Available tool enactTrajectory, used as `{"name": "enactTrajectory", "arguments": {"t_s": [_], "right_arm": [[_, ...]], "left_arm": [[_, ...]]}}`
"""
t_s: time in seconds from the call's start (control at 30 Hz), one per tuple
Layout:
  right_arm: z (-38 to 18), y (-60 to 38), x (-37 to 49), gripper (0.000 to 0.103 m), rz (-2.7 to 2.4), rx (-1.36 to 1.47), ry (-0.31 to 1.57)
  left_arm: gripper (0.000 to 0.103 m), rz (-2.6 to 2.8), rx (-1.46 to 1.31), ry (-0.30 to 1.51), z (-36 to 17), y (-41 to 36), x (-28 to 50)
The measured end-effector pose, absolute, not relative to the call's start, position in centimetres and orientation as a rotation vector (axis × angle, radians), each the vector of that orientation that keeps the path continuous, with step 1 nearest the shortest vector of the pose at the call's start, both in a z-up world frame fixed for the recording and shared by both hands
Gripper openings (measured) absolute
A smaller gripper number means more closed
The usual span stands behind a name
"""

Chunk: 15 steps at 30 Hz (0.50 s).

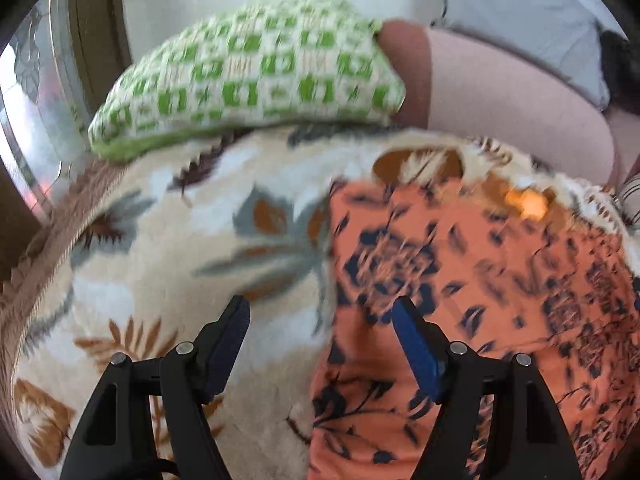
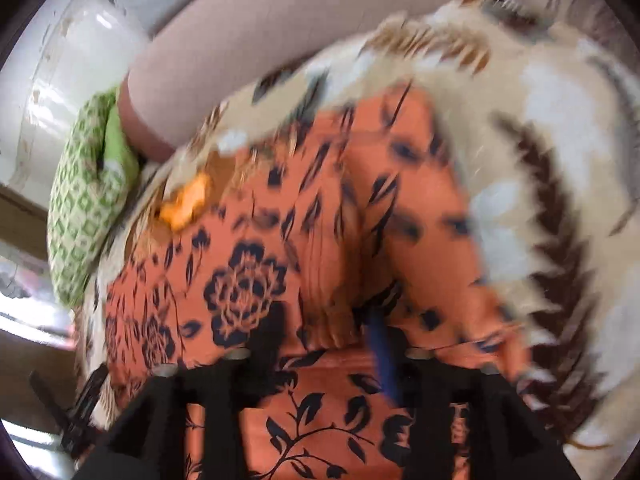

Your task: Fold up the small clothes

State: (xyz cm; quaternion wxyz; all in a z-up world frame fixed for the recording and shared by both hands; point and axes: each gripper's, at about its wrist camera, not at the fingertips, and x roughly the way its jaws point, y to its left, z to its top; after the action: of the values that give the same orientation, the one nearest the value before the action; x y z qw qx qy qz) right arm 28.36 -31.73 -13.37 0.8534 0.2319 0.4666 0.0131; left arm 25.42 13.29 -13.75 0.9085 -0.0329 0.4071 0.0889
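Note:
An orange garment point(image 1: 460, 292) with dark navy flowers lies on a cream floral blanket point(image 1: 168, 240). My left gripper point(image 1: 322, 314) is open and empty, hovering over the garment's left edge, one finger over the blanket, the other over the cloth. In the right wrist view the garment point(image 2: 248, 272) fills the middle, bunched into a raised fold. My right gripper point(image 2: 320, 344) sits low in the cloth; the view is blurred, its fingers point(image 2: 380, 356) are partly buried in fabric, and whether it grips cannot be made out.
A green and white patterned cushion point(image 1: 248, 76) lies at the blanket's far edge, also in the right wrist view point(image 2: 86, 208). A pink bolster point(image 1: 500, 92) and a grey pillow point(image 1: 520, 16) lie behind. A white wall and a window are at the left.

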Motion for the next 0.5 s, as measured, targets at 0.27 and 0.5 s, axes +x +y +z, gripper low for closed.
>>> {"name": "enactTrajectory", "arguments": {"t_s": [0.27,0.5], "right_arm": [[-14.3,-30.3,31.9,0.082,0.315,0.645,0.992],[-14.0,-32.3,29.1,0.087,0.317,0.691,0.941]], "left_arm": [[0.077,0.230,-0.022,0.999,-18.3,13.7,29.1],[0.080,0.222,-0.045,0.922,-16.1,14.4,26.9]]}}
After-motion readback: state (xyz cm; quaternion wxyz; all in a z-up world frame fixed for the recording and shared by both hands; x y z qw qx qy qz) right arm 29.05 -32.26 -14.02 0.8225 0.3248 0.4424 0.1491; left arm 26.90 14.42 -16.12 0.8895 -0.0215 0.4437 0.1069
